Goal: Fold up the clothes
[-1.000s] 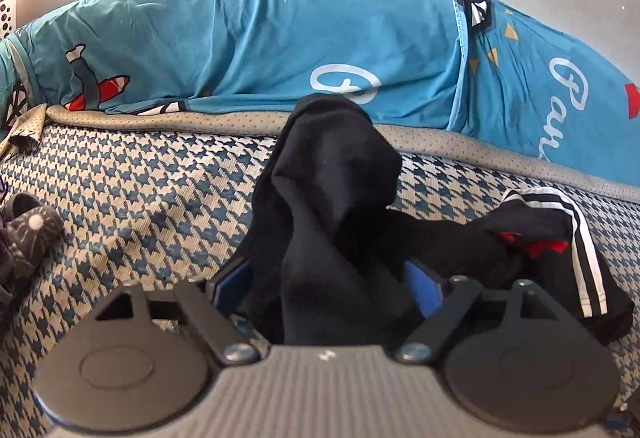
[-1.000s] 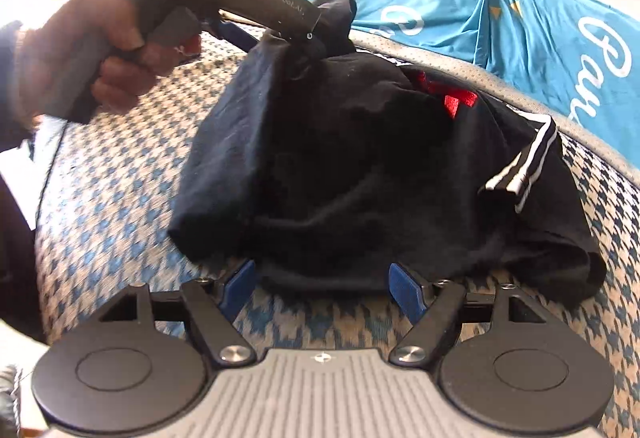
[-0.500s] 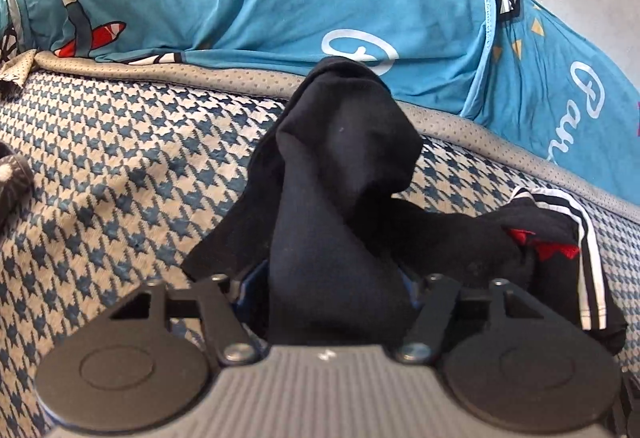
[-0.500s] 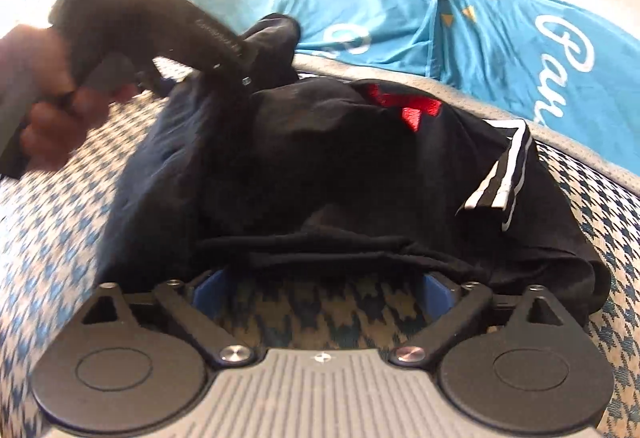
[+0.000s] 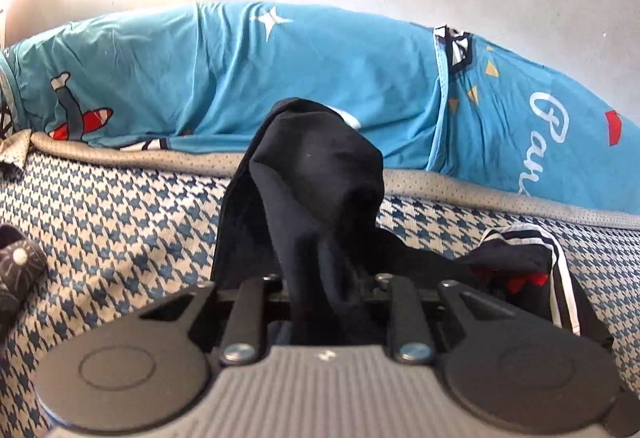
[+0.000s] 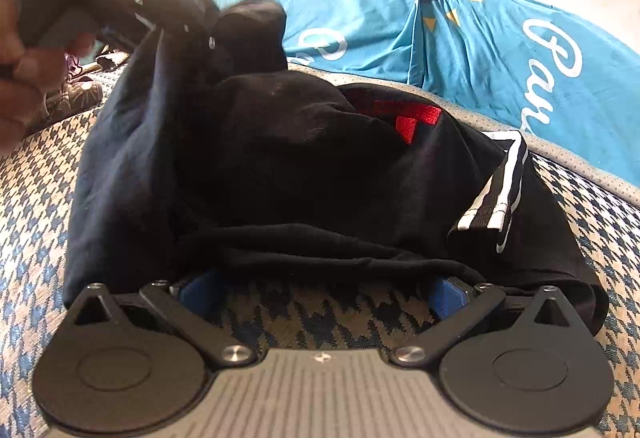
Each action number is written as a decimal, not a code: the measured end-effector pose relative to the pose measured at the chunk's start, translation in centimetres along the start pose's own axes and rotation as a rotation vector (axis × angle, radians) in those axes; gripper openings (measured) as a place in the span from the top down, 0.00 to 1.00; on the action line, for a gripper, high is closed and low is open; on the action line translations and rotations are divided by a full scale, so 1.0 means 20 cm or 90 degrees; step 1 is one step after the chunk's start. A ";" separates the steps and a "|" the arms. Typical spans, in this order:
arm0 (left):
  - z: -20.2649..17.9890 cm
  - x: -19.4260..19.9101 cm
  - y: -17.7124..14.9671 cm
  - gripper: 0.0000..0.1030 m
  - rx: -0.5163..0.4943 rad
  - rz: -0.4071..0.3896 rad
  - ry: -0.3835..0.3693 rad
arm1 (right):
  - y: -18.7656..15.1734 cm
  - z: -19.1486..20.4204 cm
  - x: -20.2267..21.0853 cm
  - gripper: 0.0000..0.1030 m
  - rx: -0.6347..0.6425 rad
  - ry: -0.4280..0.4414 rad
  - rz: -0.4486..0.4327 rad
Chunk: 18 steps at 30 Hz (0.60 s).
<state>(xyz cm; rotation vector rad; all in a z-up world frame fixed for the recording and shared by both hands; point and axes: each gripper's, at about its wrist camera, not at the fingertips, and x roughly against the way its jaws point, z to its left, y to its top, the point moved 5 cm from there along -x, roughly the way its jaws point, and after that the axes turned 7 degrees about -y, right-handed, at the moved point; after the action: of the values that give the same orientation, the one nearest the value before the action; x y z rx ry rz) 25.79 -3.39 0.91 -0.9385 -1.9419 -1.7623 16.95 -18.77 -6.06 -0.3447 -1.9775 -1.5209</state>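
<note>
Black cloth fills the middle of both views: a black garment with white side stripes and a red patch lies crumpled on a bed covered in blue-and-cream houndstooth fabric. At the far left of the left wrist view a dark patterned item sits at the frame edge. Moving right, the left gripper has just been closing its jaws and now pinches a bunched fold of the garment, which rises up from between the fingers in a peak; the fingers themselves are hidden by the cloth. In the right wrist view a hand at the upper left holds that gripper, with the garment hanging from it down to the bed. Lower in that view the right gripper stands spread wide, its blue fingers at the near hem of the garment, with bare houndstooth between them and nothing gripped. Behind everything, a turquoise printed sheet with white lettering runs along the wall, with the lettering at the right.
</note>
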 end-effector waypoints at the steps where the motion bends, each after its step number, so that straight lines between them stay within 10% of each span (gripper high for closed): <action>1: -0.01 0.01 0.01 0.75 -0.011 -0.002 0.005 | 0.00 0.00 0.00 0.00 0.000 0.000 0.000; 12: 0.08 -0.05 -0.14 0.31 0.060 0.076 0.014 | 0.00 -0.01 -0.02 0.00 0.000 0.000 0.000; 18: 0.12 -0.04 -0.20 0.29 0.064 0.087 0.001 | 0.00 -0.01 -0.02 0.00 0.000 0.000 0.000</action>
<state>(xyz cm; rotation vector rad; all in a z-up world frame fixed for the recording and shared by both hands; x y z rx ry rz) 24.14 -1.36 -2.99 -1.0089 -1.8974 -1.5750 17.26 -18.90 -6.27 -0.3436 -1.9772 -1.5213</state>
